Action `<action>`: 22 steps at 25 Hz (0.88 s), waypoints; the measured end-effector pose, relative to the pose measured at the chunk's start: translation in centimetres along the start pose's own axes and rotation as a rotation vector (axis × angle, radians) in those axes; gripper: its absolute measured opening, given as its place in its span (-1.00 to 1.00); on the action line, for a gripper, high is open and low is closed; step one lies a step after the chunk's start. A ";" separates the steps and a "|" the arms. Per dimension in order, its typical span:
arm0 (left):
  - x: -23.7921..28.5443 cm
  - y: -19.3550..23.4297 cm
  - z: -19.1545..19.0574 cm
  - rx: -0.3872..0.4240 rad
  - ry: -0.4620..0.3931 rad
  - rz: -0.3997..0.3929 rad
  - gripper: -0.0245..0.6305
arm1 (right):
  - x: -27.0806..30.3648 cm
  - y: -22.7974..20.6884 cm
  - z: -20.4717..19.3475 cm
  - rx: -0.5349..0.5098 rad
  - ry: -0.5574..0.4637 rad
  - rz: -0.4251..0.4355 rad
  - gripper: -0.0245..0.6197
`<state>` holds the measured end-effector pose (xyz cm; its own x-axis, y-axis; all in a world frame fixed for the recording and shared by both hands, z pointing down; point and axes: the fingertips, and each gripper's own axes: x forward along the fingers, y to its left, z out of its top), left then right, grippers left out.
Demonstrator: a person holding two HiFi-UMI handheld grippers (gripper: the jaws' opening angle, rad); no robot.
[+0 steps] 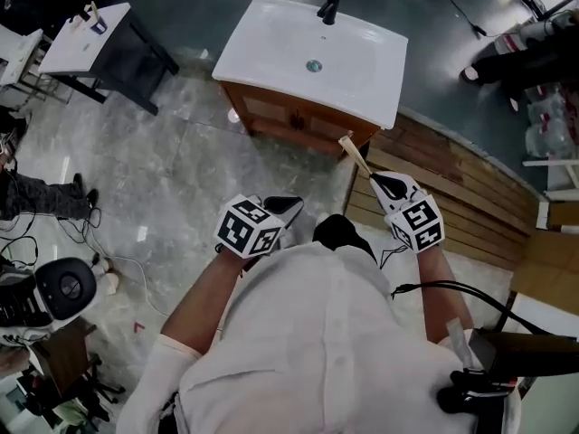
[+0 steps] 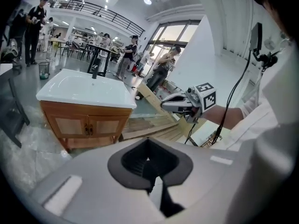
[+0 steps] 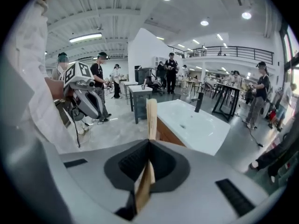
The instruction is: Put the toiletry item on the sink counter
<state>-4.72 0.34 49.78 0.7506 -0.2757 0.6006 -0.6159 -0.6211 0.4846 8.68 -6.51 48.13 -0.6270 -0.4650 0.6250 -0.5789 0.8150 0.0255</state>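
Wooden stick pinched by right gripper — white sink counter beyond.

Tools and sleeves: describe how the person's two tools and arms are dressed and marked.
The left tool and right tool are pale grey shells with black padded jaw linings. Each bears a white cube printed with black square markers: left cube, right cube. The person wears a white shirt that leaves the forearms bare. A black cable runs beside the right arm.

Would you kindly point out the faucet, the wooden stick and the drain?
Faucet [image 1: 330, 3]: head view, its black body.
Stick [image 3: 152, 119]: right gripper view, mid shaft.
Drain [image 1: 314, 65]: head view, its centre.
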 end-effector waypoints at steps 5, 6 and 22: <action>0.5 4.5 2.9 -0.041 -0.013 0.044 -0.91 | 4.3 -6.4 1.7 -0.094 0.028 0.023 -0.90; 0.7 5.4 3.7 -0.049 -0.016 0.055 -0.91 | 5.3 -8.0 2.0 -0.117 0.031 0.028 -0.90; 6.8 16.0 19.9 -0.178 -0.097 0.238 -0.91 | 20.6 -35.3 7.0 -0.376 0.084 0.086 -0.90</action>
<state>-4.73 -26.09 48.92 0.5946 -0.4717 0.6511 -0.8027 -0.3950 0.4469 12.55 -47.32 54.64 -0.6110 -0.3722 0.6986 -0.2850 0.9268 0.2445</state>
